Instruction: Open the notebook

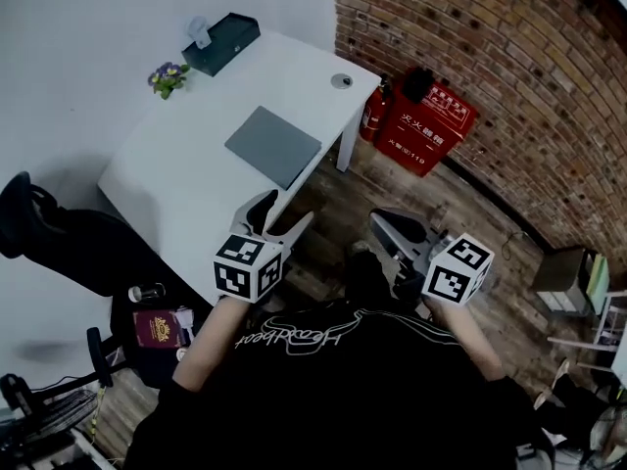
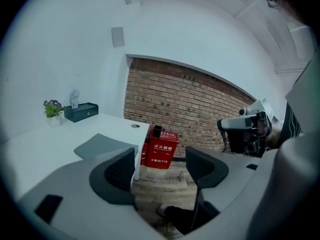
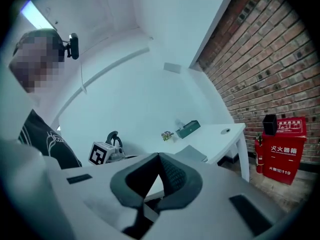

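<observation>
Left claw (image 2: 160, 170) gapes empty, right claw (image 3: 159, 160) is pinched together; I judge the notebook (image 1: 272, 146) light, flat, best lifted at its cover edge

Person is wearing a black short-sleeved T-shirt (image 1: 343, 399). White script lettering (image 1: 294, 340) is running across its front, with a thin white line curving beside it. I'm reading the left gripper (image 1: 282, 215) and the right gripper (image 1: 394, 231) as pale grey moulded shells carrying black ribbed jaw pads (image 2: 118, 176). Each is wearing a white cube with black square markers (image 1: 249, 267) at its rear end.
</observation>
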Tool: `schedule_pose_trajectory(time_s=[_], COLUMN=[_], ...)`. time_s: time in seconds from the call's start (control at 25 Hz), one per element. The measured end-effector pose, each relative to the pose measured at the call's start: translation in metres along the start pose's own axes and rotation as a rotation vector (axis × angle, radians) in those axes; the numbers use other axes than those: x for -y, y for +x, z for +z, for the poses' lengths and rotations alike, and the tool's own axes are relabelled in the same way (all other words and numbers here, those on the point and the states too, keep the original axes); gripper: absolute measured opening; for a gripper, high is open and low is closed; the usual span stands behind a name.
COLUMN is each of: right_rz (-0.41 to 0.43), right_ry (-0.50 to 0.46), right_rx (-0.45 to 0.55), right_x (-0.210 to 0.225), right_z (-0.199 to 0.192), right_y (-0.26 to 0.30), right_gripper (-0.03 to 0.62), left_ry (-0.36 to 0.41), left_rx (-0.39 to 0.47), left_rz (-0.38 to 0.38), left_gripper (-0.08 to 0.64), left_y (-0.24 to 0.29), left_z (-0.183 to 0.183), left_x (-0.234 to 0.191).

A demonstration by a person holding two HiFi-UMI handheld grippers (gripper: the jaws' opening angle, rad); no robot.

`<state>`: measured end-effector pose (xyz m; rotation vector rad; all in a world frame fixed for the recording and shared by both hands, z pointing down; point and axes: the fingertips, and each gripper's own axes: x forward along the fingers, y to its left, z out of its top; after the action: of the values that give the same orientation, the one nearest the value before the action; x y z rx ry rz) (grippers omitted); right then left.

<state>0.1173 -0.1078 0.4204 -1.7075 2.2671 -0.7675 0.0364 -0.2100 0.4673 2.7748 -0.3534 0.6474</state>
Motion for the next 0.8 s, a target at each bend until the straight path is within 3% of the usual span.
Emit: schedule_pose_trajectory(time_s=[0.44, 0.8], right_rz=[0.165, 0.267], right_ry=[-0.016, -0.011], right_rx=[-0.131, -0.22], right_x=[0.108, 0.16], right_z=[0.075, 0.093], right_y=[0.077, 0.11], right_gripper=[0.0, 0.0], left_ry=[-0.094, -0.129], left_rx=[-0.043, -0.122], left_rz=[0.184, 0.299], left_gripper=[0.321, 0.321], left_y=[0.093, 0.157], left_z=[0.035, 0.025], left_x=[-0.053, -0.085])
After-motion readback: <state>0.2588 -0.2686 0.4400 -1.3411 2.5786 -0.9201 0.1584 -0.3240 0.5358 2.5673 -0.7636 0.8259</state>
